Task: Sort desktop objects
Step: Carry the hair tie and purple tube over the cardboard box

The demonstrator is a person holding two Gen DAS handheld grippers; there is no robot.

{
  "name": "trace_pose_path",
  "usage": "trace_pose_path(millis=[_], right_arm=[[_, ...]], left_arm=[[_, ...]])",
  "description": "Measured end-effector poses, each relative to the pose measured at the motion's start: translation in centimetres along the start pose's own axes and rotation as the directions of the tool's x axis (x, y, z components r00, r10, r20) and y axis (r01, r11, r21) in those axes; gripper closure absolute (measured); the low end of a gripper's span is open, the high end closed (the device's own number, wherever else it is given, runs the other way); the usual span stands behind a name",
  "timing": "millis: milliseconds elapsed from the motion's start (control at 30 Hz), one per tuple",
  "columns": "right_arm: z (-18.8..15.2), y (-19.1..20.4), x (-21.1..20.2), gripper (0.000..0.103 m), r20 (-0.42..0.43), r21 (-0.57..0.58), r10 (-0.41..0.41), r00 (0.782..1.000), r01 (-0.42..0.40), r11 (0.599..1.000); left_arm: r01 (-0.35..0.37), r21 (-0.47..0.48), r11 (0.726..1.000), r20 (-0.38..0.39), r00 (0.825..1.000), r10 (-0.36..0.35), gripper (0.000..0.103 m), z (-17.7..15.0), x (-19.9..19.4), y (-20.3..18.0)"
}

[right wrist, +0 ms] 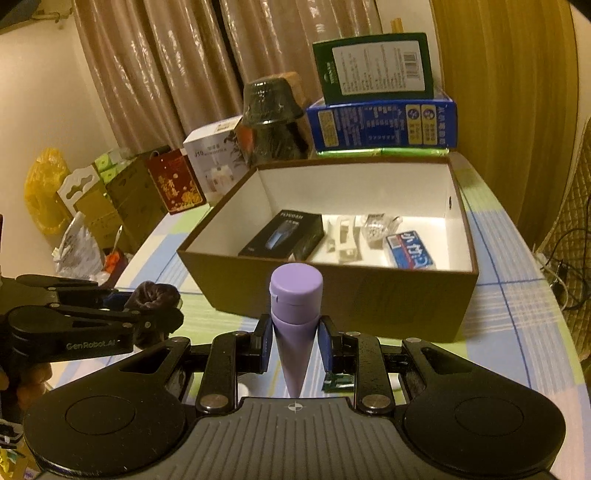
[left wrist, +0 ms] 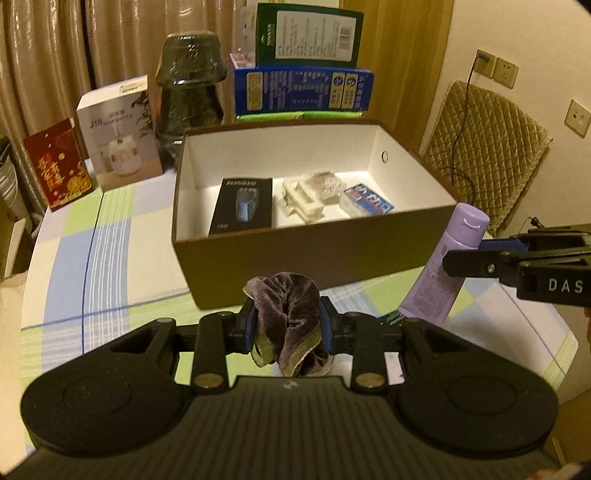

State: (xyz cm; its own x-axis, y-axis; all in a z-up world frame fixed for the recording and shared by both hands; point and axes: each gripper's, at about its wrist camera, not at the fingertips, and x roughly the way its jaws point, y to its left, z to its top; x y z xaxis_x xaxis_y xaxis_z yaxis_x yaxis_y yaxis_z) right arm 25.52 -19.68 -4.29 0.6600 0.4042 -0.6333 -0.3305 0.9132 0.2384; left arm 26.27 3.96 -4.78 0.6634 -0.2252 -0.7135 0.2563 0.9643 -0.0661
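Note:
My left gripper (left wrist: pixel 289 325) is shut on a dark purple velvet scrunchie (left wrist: pixel 286 325), held above the table just in front of the brown open box (left wrist: pixel 295 254). My right gripper (right wrist: pixel 295 341) is shut on a lilac tube (right wrist: pixel 295 321) with its cap up, also just in front of the box (right wrist: pixel 351 306). In the box lie a black shaver box (left wrist: pixel 242 205), a white plastic piece (left wrist: pixel 301 199), a clear packet (left wrist: pixel 327 182) and a blue pack (left wrist: pixel 367 201). The right gripper with the tube (left wrist: pixel 448 258) shows at the right of the left wrist view; the left gripper with the scrunchie (right wrist: pixel 153 297) shows at the left of the right wrist view.
Behind the box stand a blue carton (left wrist: pixel 303 90) with a green carton (left wrist: pixel 308 33) on it, a dark wrapped lamp-shaped item (left wrist: pixel 190 96), a white product box (left wrist: pixel 118 133) and a red packet (left wrist: pixel 57 164). The table has a checked cloth (left wrist: pixel 107 254). A quilted chair (left wrist: pixel 487 147) is at the right.

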Motion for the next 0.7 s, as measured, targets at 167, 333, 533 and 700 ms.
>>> trace_pose_path(millis=[167, 333, 533, 700], right_arm=[[1.0, -0.2, -0.2, 0.080, 0.016, -0.003, -0.006, 1.000, 0.006, 1.000], [2.5, -0.5, -0.2, 0.080, 0.037, -0.007, -0.009, 0.999, 0.009, 1.000], [4.8, -1.0, -0.4, 0.080, 0.073, -0.015, -0.023, 0.997, 0.024, 1.000], [6.6, -1.5, -0.3, 0.080, 0.095, -0.024, -0.036, 0.995, 0.038, 0.999]], left_arm=[[0.019, 0.011, 1.000, 0.016, 1.000, -0.019, 0.075, 1.2, 0.4, -0.1], [0.036, 0.026, 0.999, 0.034, 0.999, -0.036, 0.075, 3.1, 0.9, -0.1], [0.053, 0.054, 0.997, 0.056, 0.997, -0.056, 0.075, 5.5, 1.7, -0.2], [0.075, 0.074, 0.994, 0.063, 0.995, -0.080, 0.075, 7.2, 2.7, -0.7]])
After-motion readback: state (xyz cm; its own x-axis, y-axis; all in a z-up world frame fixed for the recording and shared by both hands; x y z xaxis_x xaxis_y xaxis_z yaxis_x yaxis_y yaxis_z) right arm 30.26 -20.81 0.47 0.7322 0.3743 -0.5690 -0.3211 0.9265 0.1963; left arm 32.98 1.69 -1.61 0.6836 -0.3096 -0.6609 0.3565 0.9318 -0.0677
